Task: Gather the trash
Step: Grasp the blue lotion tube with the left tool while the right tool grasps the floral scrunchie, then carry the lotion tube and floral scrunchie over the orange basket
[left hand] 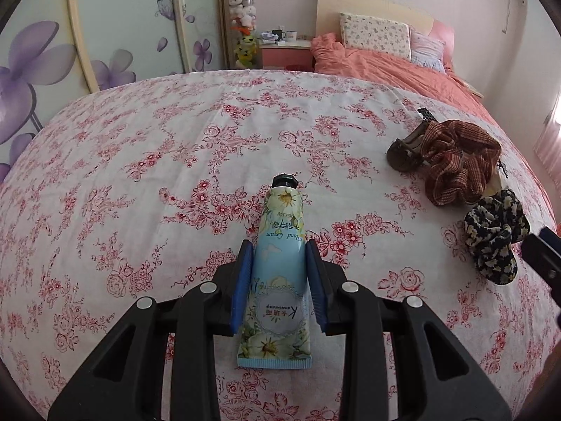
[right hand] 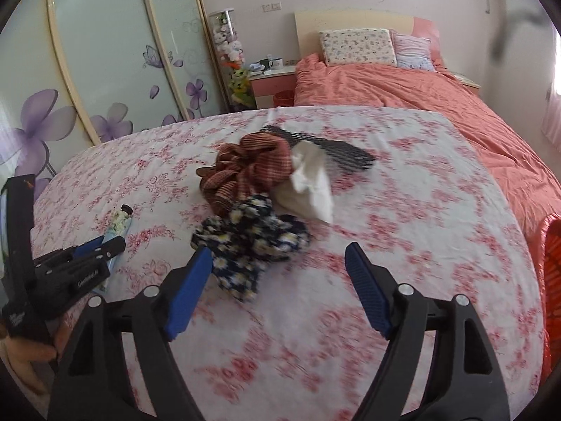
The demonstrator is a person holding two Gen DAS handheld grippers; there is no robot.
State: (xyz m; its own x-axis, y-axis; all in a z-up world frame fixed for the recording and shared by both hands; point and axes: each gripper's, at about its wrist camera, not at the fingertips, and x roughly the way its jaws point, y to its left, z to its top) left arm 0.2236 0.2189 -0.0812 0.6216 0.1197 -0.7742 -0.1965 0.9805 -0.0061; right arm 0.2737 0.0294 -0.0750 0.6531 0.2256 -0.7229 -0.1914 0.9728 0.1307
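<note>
A hand cream tube [left hand: 277, 263] with a flower print and black cap lies on the floral sheet, cap pointing away. My left gripper [left hand: 279, 245] is shut on it, a blue pad against each side. In the right wrist view the left gripper [right hand: 107, 245] sits at the far left with the tube [right hand: 121, 222] sticking out ahead. My right gripper [right hand: 278, 251] stands open with nothing between its pads, just short of a dark floral scrunchie [right hand: 252, 242]. Beyond lie a brown checked scrunchie [right hand: 249, 168] and a crumpled white tissue [right hand: 308, 182].
A black mesh piece [right hand: 333, 147] lies behind the tissue. A brown hair clip [left hand: 403, 151] rests left of the brown scrunchie [left hand: 459, 161]. A red basket [right hand: 552, 273] shows at the right edge. The orange-covered bed [right hand: 403, 84] and a nightstand [right hand: 270, 84] stand behind.
</note>
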